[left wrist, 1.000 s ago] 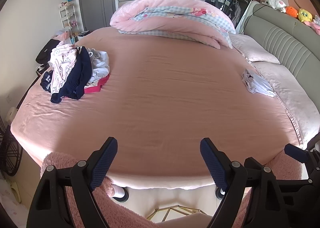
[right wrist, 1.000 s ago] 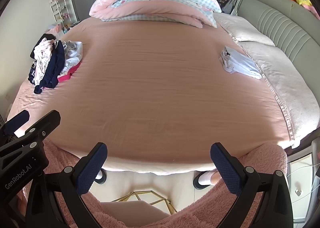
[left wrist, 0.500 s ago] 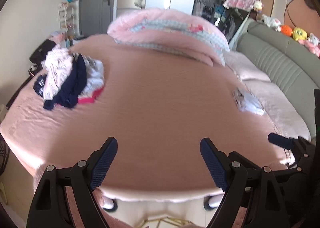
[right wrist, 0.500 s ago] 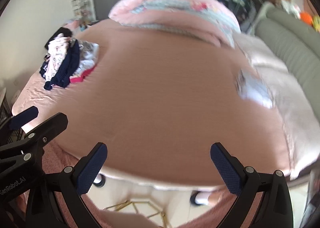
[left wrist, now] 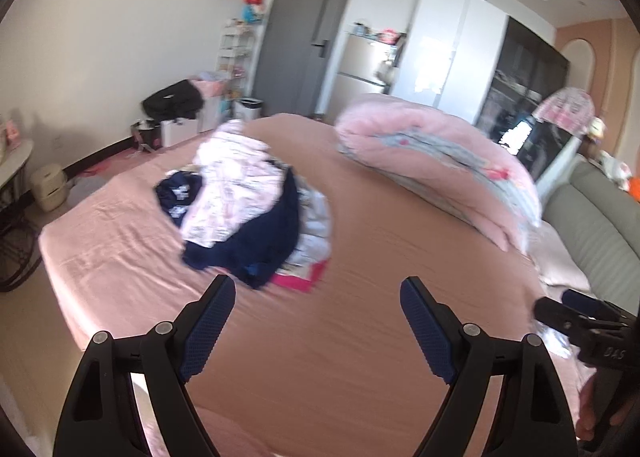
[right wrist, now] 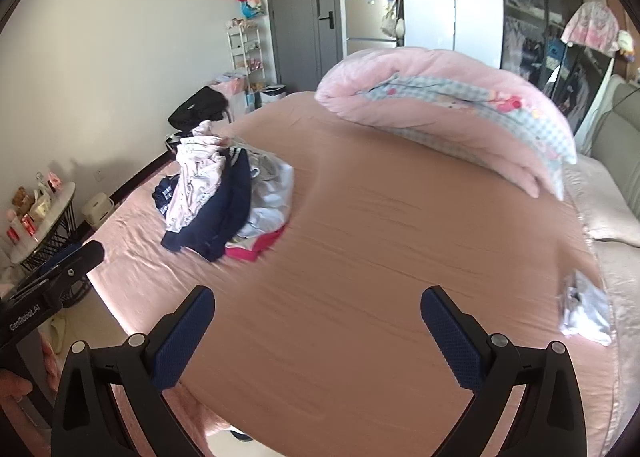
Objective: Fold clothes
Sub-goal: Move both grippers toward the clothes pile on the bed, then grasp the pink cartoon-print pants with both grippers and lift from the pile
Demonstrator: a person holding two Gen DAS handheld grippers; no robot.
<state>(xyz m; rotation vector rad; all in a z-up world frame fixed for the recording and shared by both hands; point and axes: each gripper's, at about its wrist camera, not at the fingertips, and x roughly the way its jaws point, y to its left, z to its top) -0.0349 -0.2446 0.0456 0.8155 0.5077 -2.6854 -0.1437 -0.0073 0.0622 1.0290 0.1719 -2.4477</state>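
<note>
A wide bed under a pink fitted sheet (right wrist: 360, 257) is filling both views. A rolled pink duvet with a checked lining (right wrist: 452, 113) is lying across its far edge. The heap of unfolded clothes, navy, pale pink print, grey and magenta (left wrist: 252, 217), is sitting near the left edge, its long axis running toward the far corner. Only the right wrist view is showing the small folded grey-white garment (right wrist: 584, 309) clearly, by the right edge. The left gripper (left wrist: 316, 333) and right gripper (right wrist: 316, 337) are hovering over the sheet, jaws spread wide, gripping nothing.
</note>
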